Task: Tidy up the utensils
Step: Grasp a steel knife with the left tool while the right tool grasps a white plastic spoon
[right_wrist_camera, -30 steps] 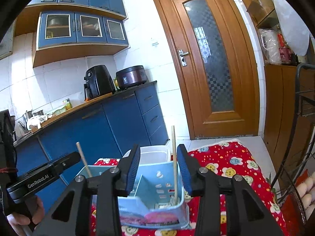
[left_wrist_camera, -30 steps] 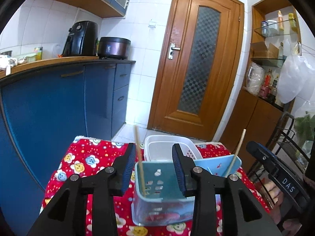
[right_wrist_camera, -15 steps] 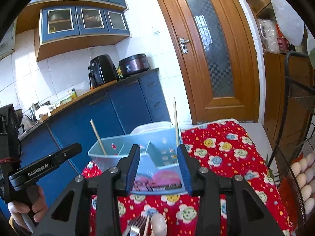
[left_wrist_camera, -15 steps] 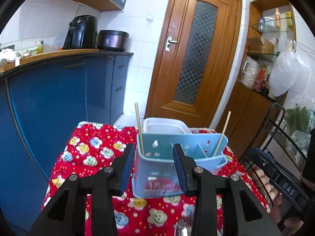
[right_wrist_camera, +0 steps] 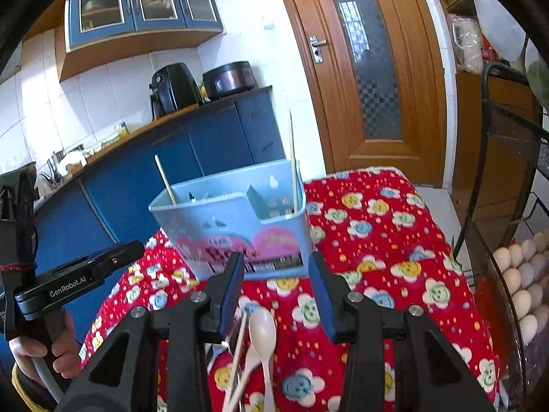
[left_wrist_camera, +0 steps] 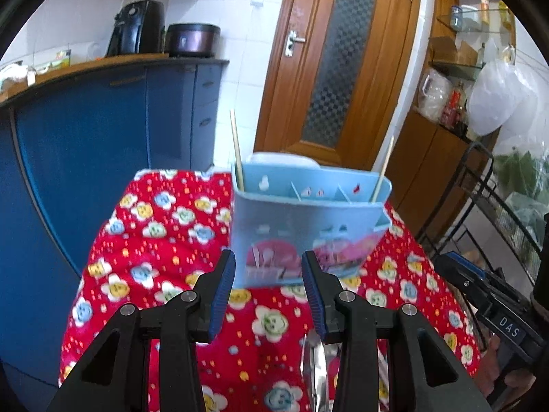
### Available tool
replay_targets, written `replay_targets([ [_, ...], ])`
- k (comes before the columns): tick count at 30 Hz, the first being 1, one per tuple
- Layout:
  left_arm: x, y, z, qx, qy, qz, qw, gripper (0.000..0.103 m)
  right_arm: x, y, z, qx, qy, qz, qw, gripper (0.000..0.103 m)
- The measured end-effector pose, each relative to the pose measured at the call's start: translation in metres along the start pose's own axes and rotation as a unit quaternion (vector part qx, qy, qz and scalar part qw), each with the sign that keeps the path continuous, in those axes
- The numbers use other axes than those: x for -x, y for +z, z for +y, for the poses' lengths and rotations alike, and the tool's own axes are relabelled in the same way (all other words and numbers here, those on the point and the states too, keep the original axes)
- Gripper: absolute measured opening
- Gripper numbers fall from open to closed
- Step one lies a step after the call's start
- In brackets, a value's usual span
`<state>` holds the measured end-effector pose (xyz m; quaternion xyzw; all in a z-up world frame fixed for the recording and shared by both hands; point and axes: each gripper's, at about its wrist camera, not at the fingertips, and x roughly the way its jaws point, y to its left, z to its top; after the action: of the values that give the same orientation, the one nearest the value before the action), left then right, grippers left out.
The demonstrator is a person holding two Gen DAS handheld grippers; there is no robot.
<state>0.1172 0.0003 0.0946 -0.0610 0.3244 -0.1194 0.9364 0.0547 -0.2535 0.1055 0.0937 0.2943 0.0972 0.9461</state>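
Two wooden chopsticks stand in a pale blue plastic utensil caddy (left_wrist_camera: 308,233) with inner dividers and a pink picture on its front; one chopstick (left_wrist_camera: 236,151) leans at its left end, the other chopstick (left_wrist_camera: 383,171) at its right end as the left wrist view shows it. The caddy sits upright on a red tablecloth printed with cartoon flowers (left_wrist_camera: 147,237), with a white plastic tub (left_wrist_camera: 274,156) just behind it.

Nearer the cameras, loose utensils lie on the cloth: a white plastic spoon (right_wrist_camera: 263,333) beside a thin wooden stick (right_wrist_camera: 240,343), and a shiny metal utensil (left_wrist_camera: 317,370), too blurred to identify.

Both claws hang above the cloth in front of the caddy, tilted downward. The left gripper (left_wrist_camera: 269,286) has its blue-padded jaws apart with nothing between them. The right gripper (right_wrist_camera: 278,288) likewise stands parted and empty, above the spoon. A hand (right_wrist_camera: 41,357) grips the left tool's handle.
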Motion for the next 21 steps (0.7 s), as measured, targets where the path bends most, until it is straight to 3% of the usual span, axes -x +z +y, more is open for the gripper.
replay_targets([
  [21,-0.024,-0.060,-0.009,0.005,-0.014,0.106,0.9942,0.041,-0.015,-0.051,-0.006,0.007,-0.001,0.100,0.995,0.042],
])
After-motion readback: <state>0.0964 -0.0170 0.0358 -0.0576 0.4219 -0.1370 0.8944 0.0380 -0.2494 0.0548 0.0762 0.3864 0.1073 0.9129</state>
